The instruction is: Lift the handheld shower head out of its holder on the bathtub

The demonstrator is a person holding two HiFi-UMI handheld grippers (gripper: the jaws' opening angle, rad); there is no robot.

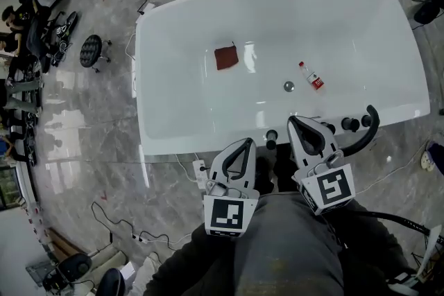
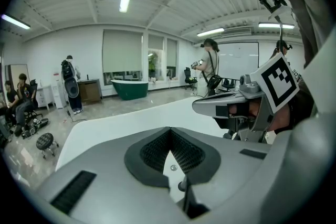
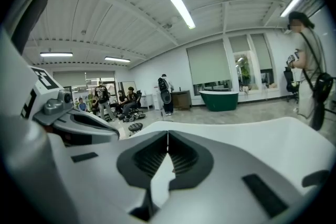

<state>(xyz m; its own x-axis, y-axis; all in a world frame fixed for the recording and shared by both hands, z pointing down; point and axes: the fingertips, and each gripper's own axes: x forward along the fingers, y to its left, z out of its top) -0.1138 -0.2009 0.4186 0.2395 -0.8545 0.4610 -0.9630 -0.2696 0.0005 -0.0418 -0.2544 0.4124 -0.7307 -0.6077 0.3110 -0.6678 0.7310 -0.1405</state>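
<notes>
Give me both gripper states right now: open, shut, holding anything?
Left gripper: jaws closed, nothing between them.
Right gripper: jaws closed, nothing between them.

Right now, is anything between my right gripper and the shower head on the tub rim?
Yes. Black knobs sit on the bathtub rim between the right gripper and the shower head. Nothing else visible blocks it.

Left gripper (image 1: 246, 143), right gripper (image 1: 292, 120): jaws together
</notes>
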